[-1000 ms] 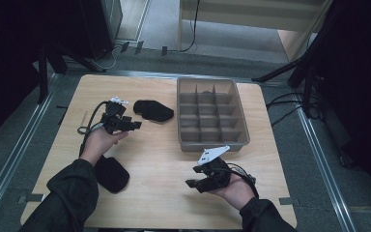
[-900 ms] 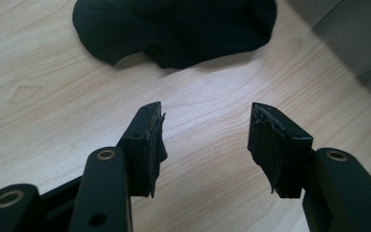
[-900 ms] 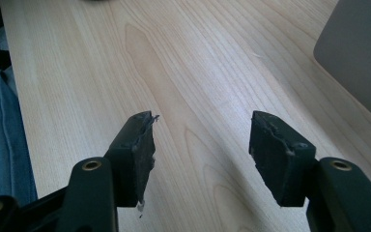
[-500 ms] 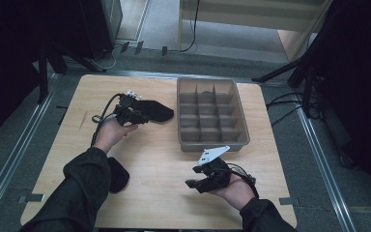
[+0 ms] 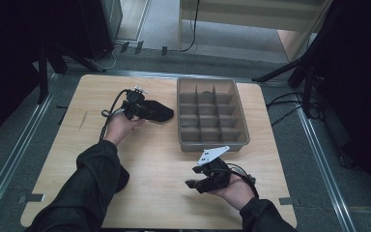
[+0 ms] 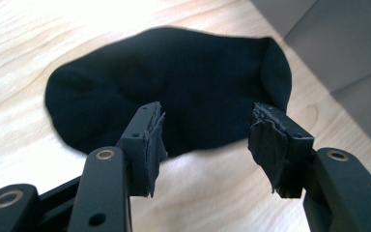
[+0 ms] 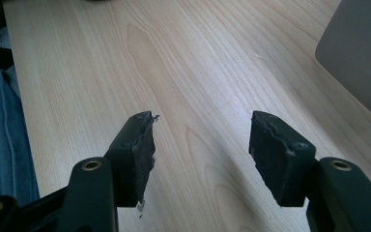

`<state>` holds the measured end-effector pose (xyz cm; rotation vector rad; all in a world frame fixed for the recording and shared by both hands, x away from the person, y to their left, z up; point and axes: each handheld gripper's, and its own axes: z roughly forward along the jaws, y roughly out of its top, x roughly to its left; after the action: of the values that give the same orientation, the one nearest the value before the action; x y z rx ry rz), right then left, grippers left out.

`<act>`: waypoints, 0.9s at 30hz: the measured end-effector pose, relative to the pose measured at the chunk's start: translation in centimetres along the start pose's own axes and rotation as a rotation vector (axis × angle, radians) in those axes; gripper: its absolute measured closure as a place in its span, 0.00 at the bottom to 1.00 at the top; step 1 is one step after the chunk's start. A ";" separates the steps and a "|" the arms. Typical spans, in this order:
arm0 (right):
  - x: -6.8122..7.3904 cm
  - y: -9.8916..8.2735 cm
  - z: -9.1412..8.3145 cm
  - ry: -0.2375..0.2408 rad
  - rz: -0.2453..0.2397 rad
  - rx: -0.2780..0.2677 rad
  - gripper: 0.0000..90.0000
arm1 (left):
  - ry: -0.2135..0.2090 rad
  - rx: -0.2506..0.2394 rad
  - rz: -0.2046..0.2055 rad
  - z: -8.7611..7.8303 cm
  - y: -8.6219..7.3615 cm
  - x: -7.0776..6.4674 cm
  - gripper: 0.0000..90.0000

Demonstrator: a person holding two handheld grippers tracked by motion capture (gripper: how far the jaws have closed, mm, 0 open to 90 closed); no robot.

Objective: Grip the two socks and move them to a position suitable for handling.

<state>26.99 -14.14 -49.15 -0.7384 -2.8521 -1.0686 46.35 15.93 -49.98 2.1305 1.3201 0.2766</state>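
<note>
A black sock (image 5: 162, 114) lies flat on the wooden table just left of the grey divided tray (image 5: 212, 140). My left gripper (image 5: 145, 110) is at the sock's left end, jaws open. In the left gripper view the sock (image 6: 174, 87) lies just beyond the open left gripper (image 6: 207, 116), and nothing is pinched between the pads. My right gripper (image 5: 193, 183) rests in the person's hand near the table's front edge, below the tray. In its own view the right gripper (image 7: 200, 121) stands open over bare wood.
The tray has several compartments, and its grey wall shows in both gripper views (image 6: 338, 43) (image 7: 362, 53). A second dark sock (image 5: 124, 178) peeks out beside the left sleeve. Blue-grey fabric (image 7: 0, 135) lies past the table edge. Metal rails flank the table.
The left hand has carried its gripper rightward across the table to the sock beside the tray, and the sleeve now covers most of the second sock. The right gripper has stayed put.
</note>
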 end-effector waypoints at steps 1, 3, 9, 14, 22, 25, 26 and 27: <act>0.0 0.0 0.0 0.000 -0.001 0.004 0.47 | 0.005 0.005 0.000 0.3 0.2 -0.1 0.50; 0.0 0.0 0.0 0.001 0.000 0.003 0.47 | 0.011 0.003 0.005 1.0 0.5 -0.2 0.49; -0.1 0.0 -0.1 -0.001 -0.001 -0.004 0.47 | 0.037 0.005 -0.006 2.7 0.3 0.0 0.49; -0.1 -0.1 -0.2 -0.002 0.003 -0.003 0.47 | 0.047 -0.014 0.021 3.3 -0.3 0.1 0.49; 0.0 0.0 -0.2 -0.005 -0.005 0.001 0.47 | 0.105 -0.053 0.066 3.0 -1.3 -0.3 0.76; 0.1 0.0 -0.1 -0.006 -0.009 0.006 0.47 | 0.088 -0.009 0.016 2.6 -1.0 0.1 0.92; 0.1 0.0 -0.1 -0.006 -0.009 0.006 0.47 | 0.070 0.023 -0.014 2.4 -0.7 0.4 0.93; 0.0 0.0 -0.1 -0.007 -0.009 0.003 0.47 | 0.056 0.037 -0.026 2.0 -0.5 0.5 0.94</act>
<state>26.93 -14.21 -49.08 -0.7308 -2.8650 -1.0641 47.14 15.75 -51.98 2.1484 1.3940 0.3056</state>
